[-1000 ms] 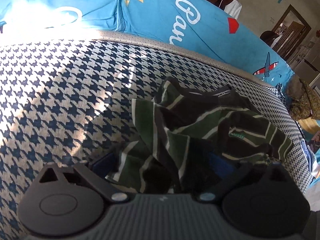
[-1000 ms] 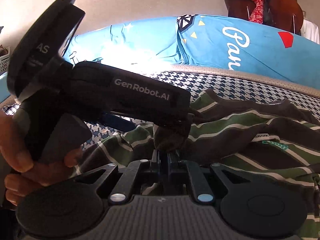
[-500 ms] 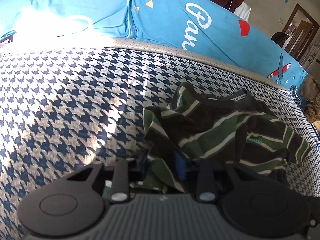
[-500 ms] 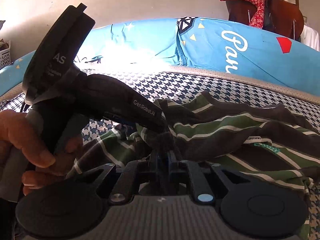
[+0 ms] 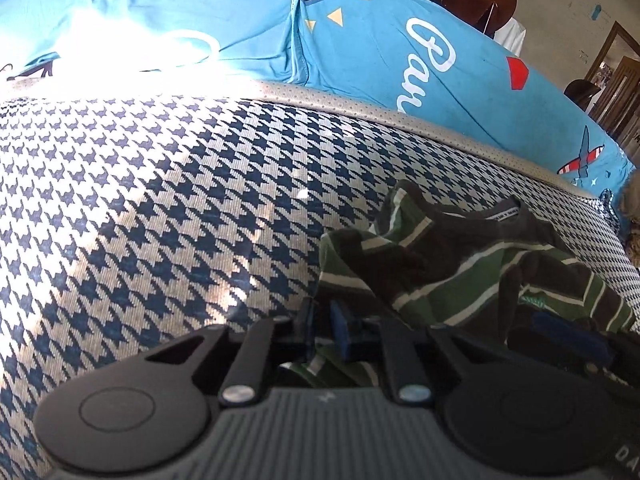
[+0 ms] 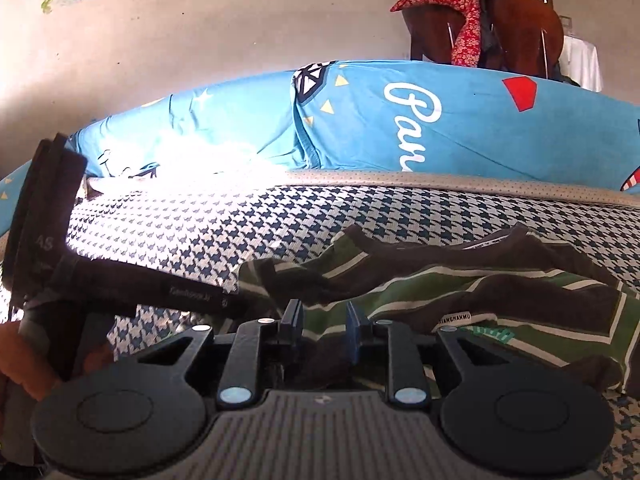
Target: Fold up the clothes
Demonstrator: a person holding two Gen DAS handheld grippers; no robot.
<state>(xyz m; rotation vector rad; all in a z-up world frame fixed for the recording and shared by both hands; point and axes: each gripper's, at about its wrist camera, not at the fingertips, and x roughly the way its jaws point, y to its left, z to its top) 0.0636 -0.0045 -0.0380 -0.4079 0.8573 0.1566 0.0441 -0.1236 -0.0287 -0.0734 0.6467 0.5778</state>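
Note:
A crumpled green, brown and white striped shirt (image 5: 460, 276) lies on the houndstooth bed cover (image 5: 160, 208). My left gripper (image 5: 323, 330) is shut on the shirt's near left edge, with striped cloth pinched between its blue pads. In the right wrist view the shirt (image 6: 460, 292) spreads across the centre and right, its neck label facing up. There my right gripper (image 6: 324, 328) stands open low over the shirt's near edge, cloth lying loose between the fingers. The left gripper's black body (image 6: 188, 294) reaches into the shirt from the left, held by a hand (image 6: 24, 376).
A bright blue printed bedsheet (image 6: 440, 128) is bunched along the far edge of the bed. Behind it stands a brown wooden chair (image 6: 516, 28) draped with red cloth. Strong sunlight hits the far left of the bed cover. A doorway shows at the far right of the left wrist view.
My left gripper went from wide open to shut on the shirt's left edge. My right gripper, shut on the cloth before, has opened and let it go. The left gripper moved lower and leftwards.

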